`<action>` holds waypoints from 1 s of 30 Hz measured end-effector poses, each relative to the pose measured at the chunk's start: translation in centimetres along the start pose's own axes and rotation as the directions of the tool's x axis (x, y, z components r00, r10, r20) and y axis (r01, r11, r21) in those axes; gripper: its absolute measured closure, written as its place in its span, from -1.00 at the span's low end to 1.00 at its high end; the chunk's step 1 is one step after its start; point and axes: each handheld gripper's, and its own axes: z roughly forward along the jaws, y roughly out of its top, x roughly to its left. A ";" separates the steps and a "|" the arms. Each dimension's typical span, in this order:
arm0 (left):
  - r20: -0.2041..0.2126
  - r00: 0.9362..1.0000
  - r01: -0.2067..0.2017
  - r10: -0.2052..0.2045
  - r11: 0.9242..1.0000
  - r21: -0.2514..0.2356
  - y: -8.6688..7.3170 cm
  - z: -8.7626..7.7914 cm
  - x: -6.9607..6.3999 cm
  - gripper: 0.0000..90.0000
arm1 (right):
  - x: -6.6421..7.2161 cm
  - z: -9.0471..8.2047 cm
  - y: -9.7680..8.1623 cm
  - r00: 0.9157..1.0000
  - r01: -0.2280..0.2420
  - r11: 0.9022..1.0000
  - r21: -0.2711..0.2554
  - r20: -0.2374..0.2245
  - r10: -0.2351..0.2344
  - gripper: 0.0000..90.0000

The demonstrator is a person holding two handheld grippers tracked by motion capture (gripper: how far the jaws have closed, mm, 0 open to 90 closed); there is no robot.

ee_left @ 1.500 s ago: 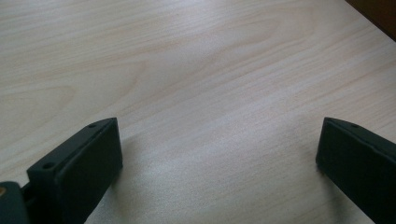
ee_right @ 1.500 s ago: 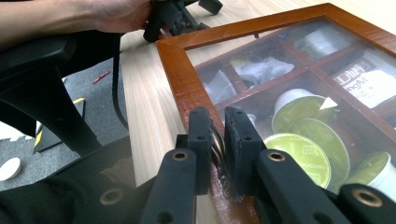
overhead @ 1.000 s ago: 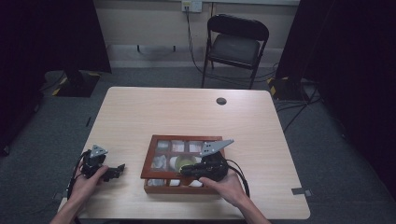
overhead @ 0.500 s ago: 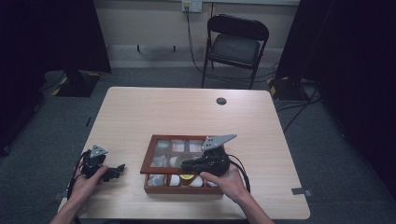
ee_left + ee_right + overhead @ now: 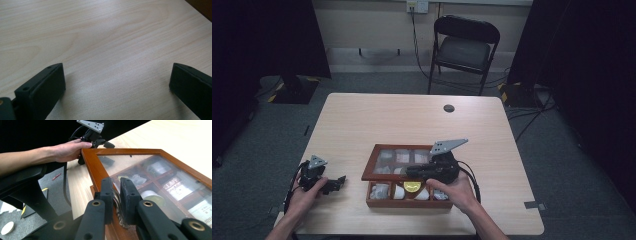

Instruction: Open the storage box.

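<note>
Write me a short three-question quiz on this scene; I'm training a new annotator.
1. True or false: the left gripper holds a tea bag.
2. What do the right gripper's jaws pinch? A) a cable B) the metal clasp on the glass-lidded wooden box C) a cup
3. What piece of furniture stands beyond the far edge of the table?

Key: 1. False: its jaws stand open over bare tabletop. 2. B. 3. A black folding chair.
</note>
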 end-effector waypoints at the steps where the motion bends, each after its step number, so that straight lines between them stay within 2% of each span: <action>1: 0.000 1.000 -0.006 0.006 1.000 0.004 0.0 0.0 0.0 -1.00 | 0.0 0.0 0.1 1.000 0.001 1.000 0.000 -0.001 -0.001 0.80; 20: 0.000 1.000 -0.003 0.003 1.000 0.003 0.0 0.0 0.0 -1.00 | -0.2 -0.4 1.4 1.000 0.004 1.000 -0.005 0.018 -0.004 0.80; 30: 0.001 1.000 -0.004 0.004 1.000 0.003 0.0 0.0 0.0 -1.00 | -0.5 -0.7 2.4 1.000 -0.007 1.000 0.004 0.014 0.006 0.81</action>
